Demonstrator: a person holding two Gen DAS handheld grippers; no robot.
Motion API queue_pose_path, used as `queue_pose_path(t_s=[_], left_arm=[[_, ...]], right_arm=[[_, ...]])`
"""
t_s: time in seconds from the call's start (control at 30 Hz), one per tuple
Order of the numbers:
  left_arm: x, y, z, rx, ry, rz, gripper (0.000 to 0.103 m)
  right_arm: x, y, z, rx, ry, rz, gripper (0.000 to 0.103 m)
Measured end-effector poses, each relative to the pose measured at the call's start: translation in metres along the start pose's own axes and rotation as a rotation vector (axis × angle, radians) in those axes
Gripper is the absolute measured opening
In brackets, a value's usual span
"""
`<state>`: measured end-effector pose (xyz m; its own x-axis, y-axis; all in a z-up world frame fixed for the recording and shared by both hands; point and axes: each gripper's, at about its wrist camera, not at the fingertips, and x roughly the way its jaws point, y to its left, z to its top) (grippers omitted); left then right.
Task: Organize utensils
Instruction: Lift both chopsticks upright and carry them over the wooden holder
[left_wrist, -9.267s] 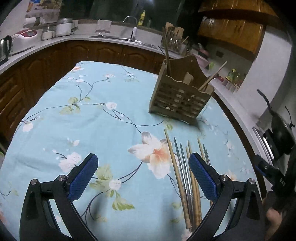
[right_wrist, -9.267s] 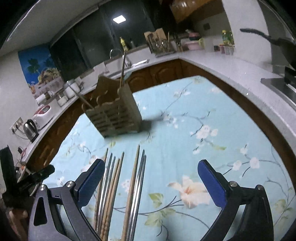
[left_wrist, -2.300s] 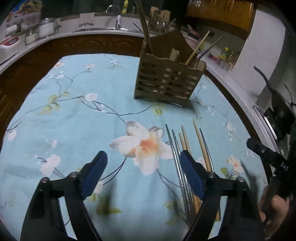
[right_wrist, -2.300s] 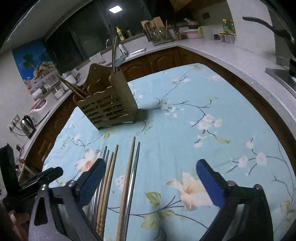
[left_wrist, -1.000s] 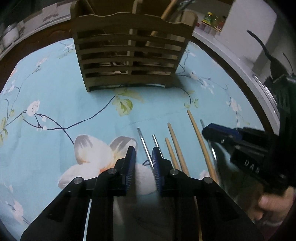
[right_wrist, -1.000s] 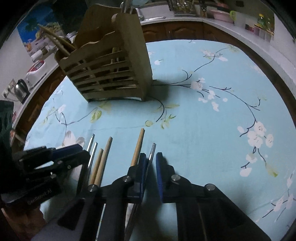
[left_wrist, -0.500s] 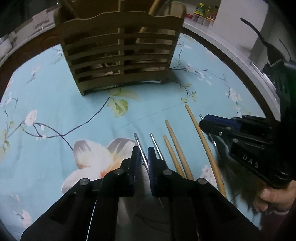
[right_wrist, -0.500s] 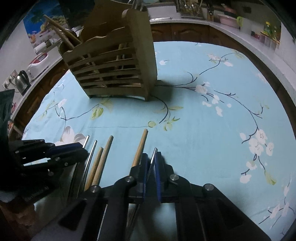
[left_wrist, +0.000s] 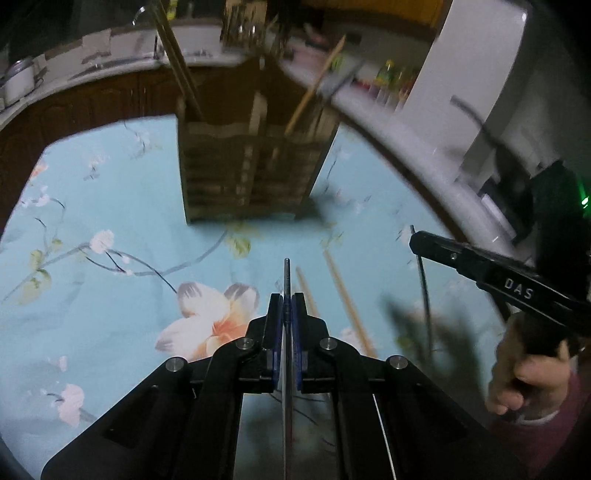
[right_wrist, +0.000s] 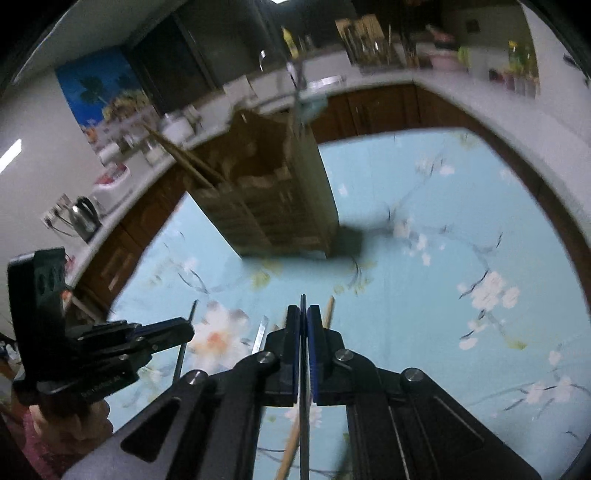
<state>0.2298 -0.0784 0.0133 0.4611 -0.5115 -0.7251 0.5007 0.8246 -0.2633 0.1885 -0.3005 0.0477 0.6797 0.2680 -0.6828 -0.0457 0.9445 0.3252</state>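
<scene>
Because each chopstick is thin and slick, I have both tools pinched tight on one apiece: my left gripper (left_wrist: 285, 306) has its blue pads pressed together on a metal chopstick (left_wrist: 286, 275) whose tip pokes out ahead of the jaws, and my right gripper (right_wrist: 303, 317) clamps a second metal chopstick (right_wrist: 303, 301) the same way, running straight back between the pads. I grip them near the forward end so that, as I judge it, the short free tip is easy to steer into a slot. Both point slantwise down toward the wooden holder (left_wrist: 251, 173), which stands upright on the floral tablecloth (left_wrist: 92, 295) ahead of me, well apart from either tip; it already has chopsticks leaning out of its compartments, wooden ones at the left and right. Lying on the cloth between my tools and the holder are the wooden chopsticks (left_wrist: 345, 295) not yet sorted, side by side so they can be picked singly. Next, I reckon, each stick must be tipped upright over the right compartment; which one suits metal I cannot tell in this blur.
</scene>
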Motion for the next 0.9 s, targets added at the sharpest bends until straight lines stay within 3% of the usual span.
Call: queue_pose_path(t_s=[0.37, 0.7, 0.9], left_arm=[[-0.092, -0.009, 0.015, 0.008, -0.189, -0.033, 0.004], [-0.117, -0.004, 0.031, -0.014, -0.285, -0.004, 0.004], [-0.130, 0.007, 0.060, -0.028, -0.358, 0.018, 0.004]], right_arm=[[-0.086, 0.033, 0.028, -0.071, -0.193, 0.029, 0.004], [-0.099, 0.039, 0.058, -0.093, -0.263, 0.012, 0.004], [-0.102, 0.041, 0.084, -0.105, -0.312, -0.001, 0.004]])
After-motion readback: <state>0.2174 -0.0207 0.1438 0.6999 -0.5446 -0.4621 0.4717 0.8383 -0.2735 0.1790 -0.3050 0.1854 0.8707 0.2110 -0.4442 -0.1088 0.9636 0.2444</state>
